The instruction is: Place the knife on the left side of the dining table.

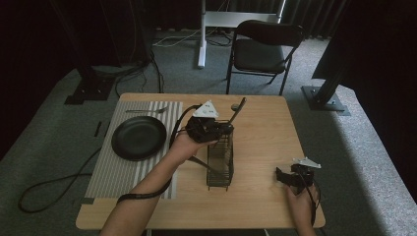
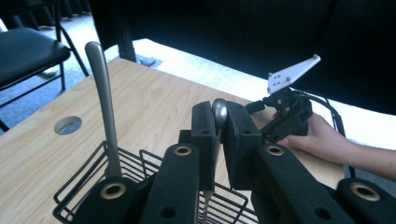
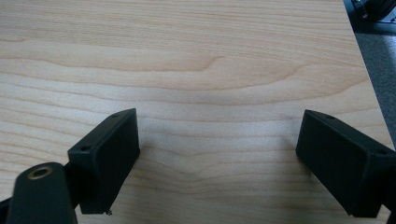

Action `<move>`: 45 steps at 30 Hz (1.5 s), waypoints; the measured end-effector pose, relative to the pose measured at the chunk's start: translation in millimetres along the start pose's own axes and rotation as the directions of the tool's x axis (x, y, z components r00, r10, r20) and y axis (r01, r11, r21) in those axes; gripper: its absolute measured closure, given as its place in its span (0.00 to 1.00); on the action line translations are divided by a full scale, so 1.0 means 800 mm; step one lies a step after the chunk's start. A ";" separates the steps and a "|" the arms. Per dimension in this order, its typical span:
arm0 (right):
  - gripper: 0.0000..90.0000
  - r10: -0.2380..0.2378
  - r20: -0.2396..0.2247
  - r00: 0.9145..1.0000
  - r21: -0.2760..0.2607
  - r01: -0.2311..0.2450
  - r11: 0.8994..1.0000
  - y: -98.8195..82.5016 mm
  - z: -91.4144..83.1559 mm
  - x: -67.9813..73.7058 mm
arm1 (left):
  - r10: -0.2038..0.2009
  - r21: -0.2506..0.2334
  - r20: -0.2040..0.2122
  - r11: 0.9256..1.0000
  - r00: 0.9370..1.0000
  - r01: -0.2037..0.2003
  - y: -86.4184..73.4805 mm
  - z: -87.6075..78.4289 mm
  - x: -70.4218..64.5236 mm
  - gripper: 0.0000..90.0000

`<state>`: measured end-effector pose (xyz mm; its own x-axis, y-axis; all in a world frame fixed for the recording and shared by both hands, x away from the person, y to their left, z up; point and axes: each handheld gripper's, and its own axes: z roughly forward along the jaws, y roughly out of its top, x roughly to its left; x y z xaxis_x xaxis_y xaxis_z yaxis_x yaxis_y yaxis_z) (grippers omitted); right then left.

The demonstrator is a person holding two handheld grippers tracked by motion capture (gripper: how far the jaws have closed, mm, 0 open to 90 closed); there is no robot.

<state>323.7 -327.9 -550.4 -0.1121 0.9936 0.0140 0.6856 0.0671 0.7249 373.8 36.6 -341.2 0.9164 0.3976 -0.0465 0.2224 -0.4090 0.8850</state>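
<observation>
the wooden table (image 1: 260, 142) carries a wire basket (image 1: 220, 164) at its middle. the left gripper (image 2: 219, 122) is clamped on a metal utensil handle (image 2: 219, 112), probably a spoon, above the basket. draw it straight up, clear of the neighbouring handle (image 2: 103, 93). the right gripper (image 3: 217, 154) rests with jaws apart.

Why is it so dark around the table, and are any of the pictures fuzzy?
High view: light falls on the table and floor, while the curtains behind stay nearly black. Left gripper view: the jaws near the lens look soft, and the metal handle pinched between them shines; a second handle in the basket glints too. Right gripper view: even light, the wood grain sharp, the open jaws slightly blurred.
</observation>
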 end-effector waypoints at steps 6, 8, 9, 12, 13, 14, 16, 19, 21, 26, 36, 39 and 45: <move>0.14 0.000 0.000 1.000 0.000 0.000 1.000 0.000 0.000 0.000 | -0.042 -0.032 0.009 0.999 0.999 0.042 0.001 -0.006 0.004 0.93; 0.14 0.000 0.000 1.000 0.000 0.000 1.000 0.000 0.000 0.000 | -0.037 -0.037 0.019 0.999 0.999 0.038 0.004 -0.010 0.003 0.93; 0.14 0.000 0.000 1.000 0.000 0.000 1.000 0.000 0.000 0.000 | -0.046 -0.043 0.018 0.998 0.999 0.046 0.005 -0.012 0.003 0.93; 0.14 0.000 0.000 1.000 0.000 0.000 1.000 0.000 0.000 0.000 | -0.041 -0.039 0.022 0.998 0.999 0.042 0.007 -0.014 0.002 0.93; 0.14 0.000 0.000 1.000 0.000 0.000 1.000 0.000 0.000 0.000 | -0.035 -0.049 0.017 0.998 0.999 0.036 0.011 -0.019 -0.001 0.93; 0.14 0.000 0.000 1.000 0.000 0.000 1.000 0.000 0.000 0.000 | -0.042 -0.062 0.014 0.997 0.999 0.043 0.013 -0.022 -0.003 0.93; 0.14 0.000 0.000 1.000 0.000 0.000 1.000 0.000 0.000 0.000 | -0.034 -0.067 0.023 0.997 0.999 0.036 0.017 -0.027 -0.006 0.93; 0.14 0.001 0.000 1.000 0.002 -0.001 1.000 0.000 0.000 0.000 | -0.016 -0.076 0.015 0.997 1.000 0.017 0.023 -0.035 -0.010 0.93; 0.14 -0.001 0.000 1.000 0.001 0.001 1.000 0.000 0.000 0.000 | -0.021 -0.102 0.018 0.994 1.000 0.023 0.031 -0.046 -0.014 0.93; 0.14 0.002 0.000 1.000 0.001 -0.002 1.000 0.000 0.000 0.000 | 0.006 -0.119 0.014 0.993 1.000 -0.004 0.047 -0.063 -0.023 0.93; 0.14 0.000 0.000 1.000 0.001 0.000 1.000 0.000 0.000 0.000 | 0.008 -0.163 -0.032 0.987 0.999 -0.013 0.063 -0.096 -0.031 0.93; 0.14 0.000 0.000 1.000 0.001 0.000 1.000 0.000 0.000 0.000 | 0.009 -0.179 -0.052 0.984 0.999 -0.018 0.067 -0.113 -0.031 0.93; 0.14 0.000 0.000 1.000 0.000 0.000 1.000 0.000 0.000 0.000 | -0.013 -0.207 -0.094 0.978 0.995 -0.007 0.069 -0.137 -0.025 0.93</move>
<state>323.7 -327.8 -550.4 -0.1123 0.9936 0.0140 0.6857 0.0674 0.7248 331.3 95.9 -240.5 0.8780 0.4784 -0.0144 0.1425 -0.2326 0.9621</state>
